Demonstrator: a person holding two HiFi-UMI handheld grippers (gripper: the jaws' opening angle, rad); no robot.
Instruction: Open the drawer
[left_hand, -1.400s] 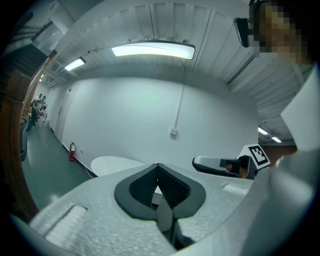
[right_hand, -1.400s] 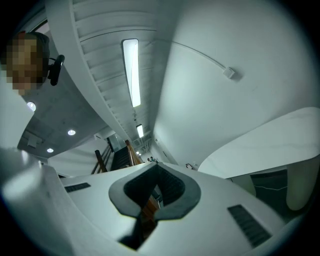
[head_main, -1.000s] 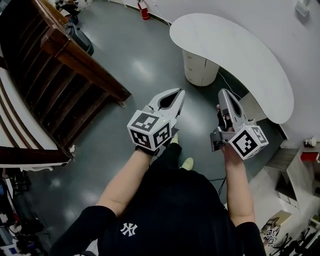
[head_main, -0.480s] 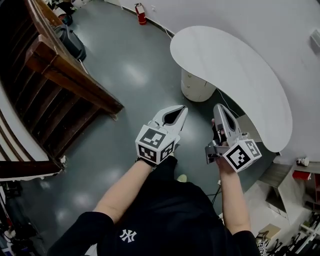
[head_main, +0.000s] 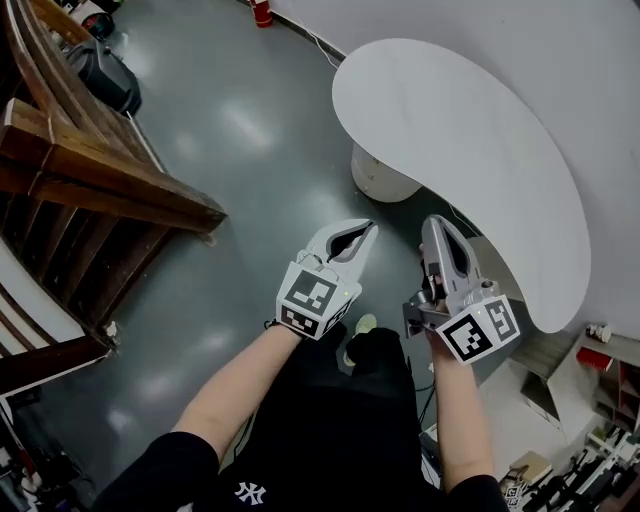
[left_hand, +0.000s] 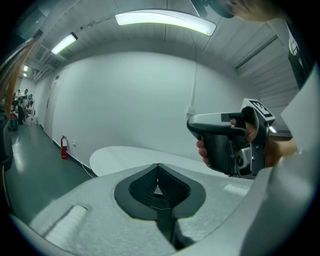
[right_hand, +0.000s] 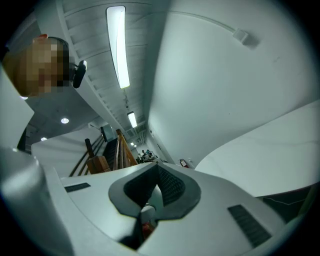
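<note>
A white rounded cabinet (head_main: 377, 180) stands under the near end of a curved white table (head_main: 470, 120); the tabletop hides most of it and no drawer front shows clearly. My left gripper (head_main: 367, 229) is held in the air over the grey floor, short of the cabinet, jaws shut with nothing between them. My right gripper (head_main: 433, 222) is beside it, by the table's edge, also shut and empty. In the left gripper view the jaws (left_hand: 158, 165) meet at their tips, with the table (left_hand: 125, 155) beyond and the right gripper (left_hand: 230, 145) in a hand. The right gripper view's jaws (right_hand: 156, 165) are closed too.
A wooden stair railing (head_main: 110, 185) runs along the left. A black bag (head_main: 100, 72) sits on the floor at the upper left, and a red fire extinguisher (head_main: 261, 12) stands by the far wall. Shelves and clutter (head_main: 590, 400) fill the lower right.
The person has stepped toward the table, so the cabinet and tabletop sit closer to both grippers. Both grippers stayed shut and side by side.
</note>
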